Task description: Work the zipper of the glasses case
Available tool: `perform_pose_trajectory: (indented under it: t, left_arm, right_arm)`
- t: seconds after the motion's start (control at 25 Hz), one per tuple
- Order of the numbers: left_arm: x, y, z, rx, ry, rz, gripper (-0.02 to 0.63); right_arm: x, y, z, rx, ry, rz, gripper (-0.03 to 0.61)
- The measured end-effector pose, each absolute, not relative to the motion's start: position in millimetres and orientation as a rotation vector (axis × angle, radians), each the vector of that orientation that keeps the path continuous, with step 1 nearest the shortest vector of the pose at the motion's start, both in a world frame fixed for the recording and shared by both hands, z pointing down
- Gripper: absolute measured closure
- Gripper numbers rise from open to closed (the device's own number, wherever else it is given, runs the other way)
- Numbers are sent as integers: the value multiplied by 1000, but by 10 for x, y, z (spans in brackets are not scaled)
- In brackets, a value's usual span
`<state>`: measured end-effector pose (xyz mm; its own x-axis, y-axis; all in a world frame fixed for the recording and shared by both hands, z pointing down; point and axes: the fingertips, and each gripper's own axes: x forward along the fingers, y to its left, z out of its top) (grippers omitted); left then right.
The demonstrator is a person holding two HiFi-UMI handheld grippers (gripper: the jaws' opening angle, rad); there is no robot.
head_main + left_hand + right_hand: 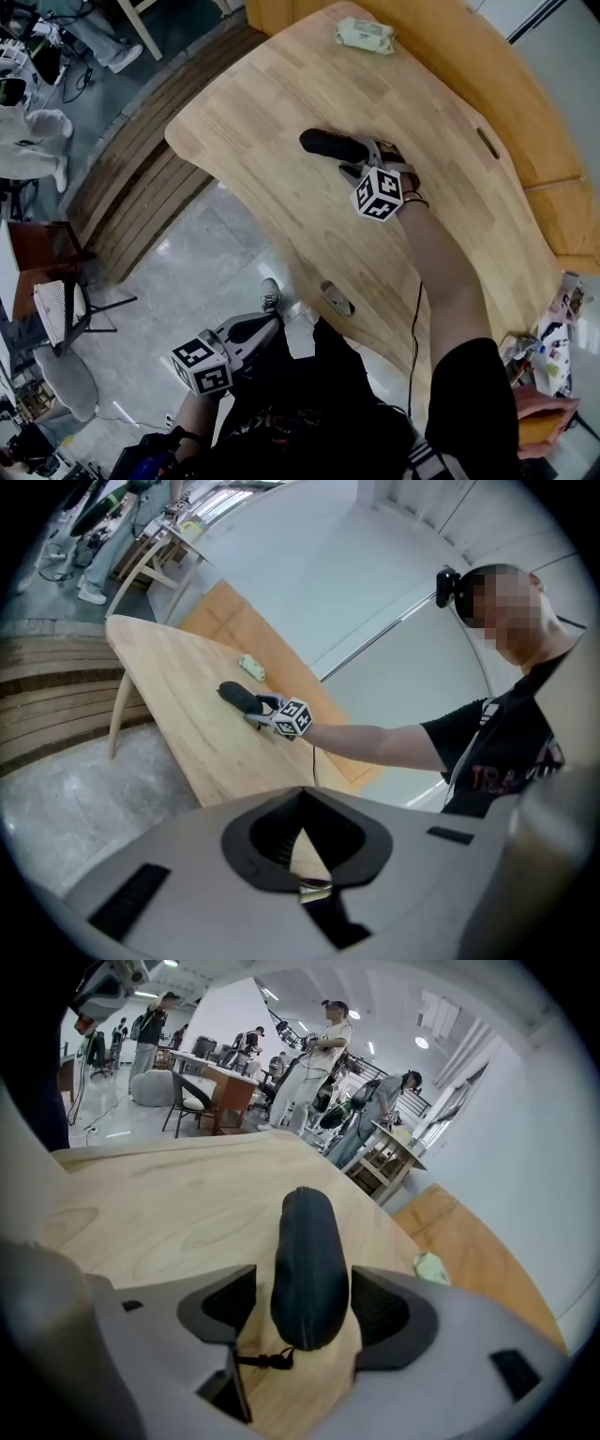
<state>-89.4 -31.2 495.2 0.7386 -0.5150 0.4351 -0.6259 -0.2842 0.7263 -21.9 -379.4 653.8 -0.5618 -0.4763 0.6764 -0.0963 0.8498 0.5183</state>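
I see the black glasses case [331, 145] lying on the table [272, 103]. Right tool [362, 161] at the case's near end. Left tool [255, 327] well short of the case, off the table. Pale packet [366, 36] well beyond the case.

- Black oblong fabric glasses case [307, 1269]: plain, matte.
- Light wooden table [169, 1213] under the case: pale tan with streaked grain.
- Crumpled packet [432, 1267] beyond the case: pale green.
- Right gripper [305, 1309] flanking the case: grey body, 2 black ribbed pads [220, 1302].

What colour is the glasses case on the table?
The glasses case is black, slightly bluish; clearest in the right gripper view.
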Motion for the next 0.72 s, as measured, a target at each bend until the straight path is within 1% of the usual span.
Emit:
perform_pose_trajectory:
  t: [0.16, 0.24, 0.28, 0.32, 0.36, 0.4, 0.44, 0.72]
  left_arm:
    - [-828, -293, 4916, 1981, -846, 135, 603]
    - [-805, -305, 4878, 2010, -829, 135, 603]
    - [-795, -316, 4853, 2027, -820, 134, 603]
    - [-777, -326, 4828, 2044, -810, 134, 603]
    - [-752, -332, 4806, 2060, -798, 133, 603]
    - [-723, -335, 4784, 2075, -783, 131, 603]
    - [-693, -336, 4760, 2089, -767, 130, 603]
    - [-597, -406, 4575, 2174, -689, 105, 603]
  right_arm:
    - [-99, -3587, 6318, 460, -2177, -519, 262]
    - [-48, -3434, 6115, 535, -2257, -433, 264]
    - [-26, -3347, 5994, 586, -2313, -364, 278]
    - [6, -3255, 5871, 644, -2369, -284, 315]
    - [51, -3158, 5757, 703, -2421, -198, 334]
    - [102, -3052, 5656, 759, -2471, -104, 441]
    - [144, -2932, 5570, 801, -2520, -3, 561]
    - [183, -1953, 5027, 887, -2743, 637, 563]
